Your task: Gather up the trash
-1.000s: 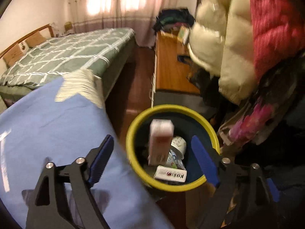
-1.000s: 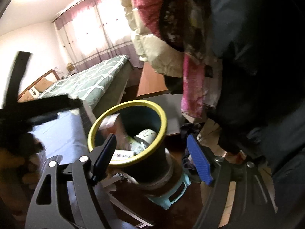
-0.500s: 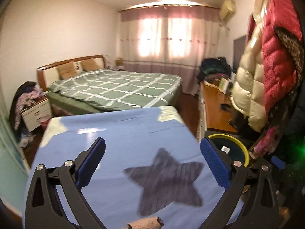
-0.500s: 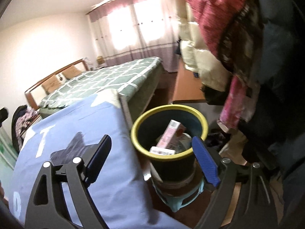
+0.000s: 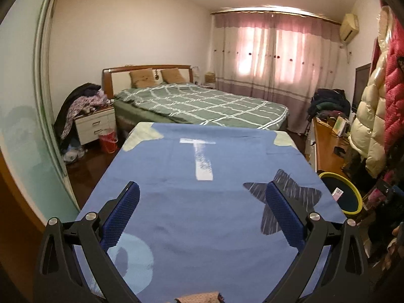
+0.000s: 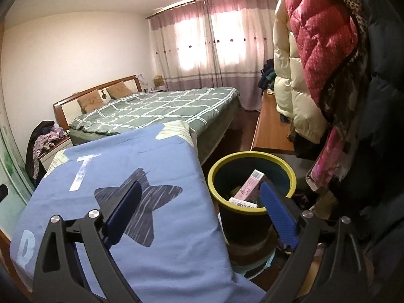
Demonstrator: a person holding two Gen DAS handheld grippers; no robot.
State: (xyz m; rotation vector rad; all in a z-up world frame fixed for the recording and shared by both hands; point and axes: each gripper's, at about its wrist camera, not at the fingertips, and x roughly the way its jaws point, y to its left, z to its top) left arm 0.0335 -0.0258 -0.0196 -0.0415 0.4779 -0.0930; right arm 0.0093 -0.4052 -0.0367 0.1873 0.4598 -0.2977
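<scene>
A dark bin with a yellow rim (image 6: 252, 155) stands beside the right edge of the blue-covered table (image 6: 151, 166); it also shows in the left wrist view (image 5: 353, 189). A pink carton (image 6: 248, 188) and a flat white box (image 6: 243, 203) lie inside it. My left gripper (image 5: 202, 212) is open and empty above the blue cloth (image 5: 202, 176). My right gripper (image 6: 199, 213) is open and empty, spanning the table edge and the bin.
A bed with a green checked cover (image 5: 202, 103) lies beyond the table. Coats (image 6: 320, 58) hang at the right over a wooden bench (image 6: 270, 131). A nightstand with clothes (image 5: 93, 123) and a red bucket (image 5: 108, 140) stand at the left. A knitted item (image 5: 199, 298) shows at the bottom edge.
Both grippers have pulled back and up from the bin. The left one has swung left over the table, so the bin now sits far right in its view.
</scene>
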